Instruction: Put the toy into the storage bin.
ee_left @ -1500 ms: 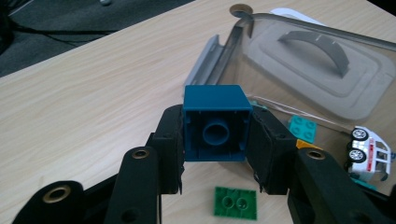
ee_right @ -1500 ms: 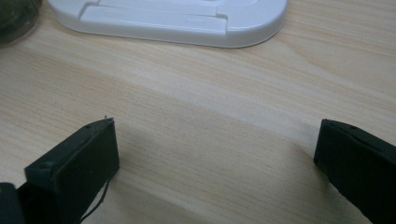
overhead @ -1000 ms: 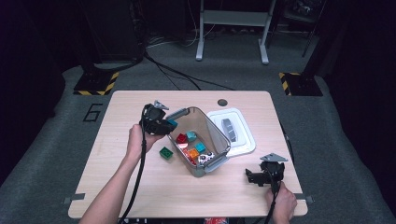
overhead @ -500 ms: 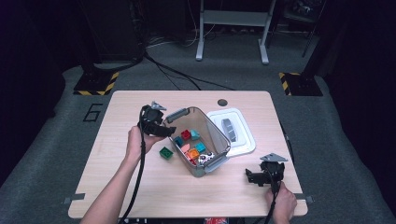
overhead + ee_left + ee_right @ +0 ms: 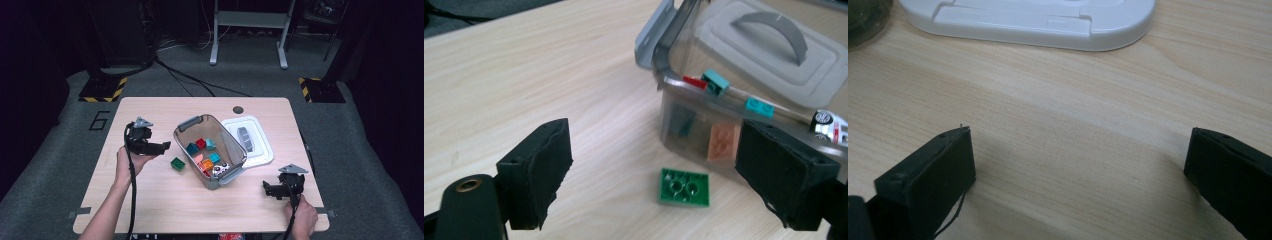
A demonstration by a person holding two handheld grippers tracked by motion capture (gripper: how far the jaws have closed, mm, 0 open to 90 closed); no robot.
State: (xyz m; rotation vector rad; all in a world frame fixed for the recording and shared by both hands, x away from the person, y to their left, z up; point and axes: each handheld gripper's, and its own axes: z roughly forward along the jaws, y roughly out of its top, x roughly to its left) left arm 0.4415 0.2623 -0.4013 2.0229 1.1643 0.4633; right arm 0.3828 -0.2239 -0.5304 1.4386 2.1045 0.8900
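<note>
My left gripper hovers over the table left of the clear plastic bin, pointing at it. Its jaws have just been opening and stand wide with nothing gripped. A green brick lies on the table beside the bin; in the left gripper view this green brick sits low between the jaws, untouched. The bin holds several bricks, red, teal and orange, plus a white toy car. My right gripper rests open near the front right edge, jaws wide over bare wood.
The bin's white lid with a grey handle lies flat just right of the bin, and the lid's edge is ahead of the right gripper. A cable hole sits at the table's far edge. Bare wood spreads in front of the bin.
My left gripper drew back leftward from the bin's left rim and sank a little, its jaws spreading. A dark teal brick now lies at the bin's left end. The right gripper stayed put.
</note>
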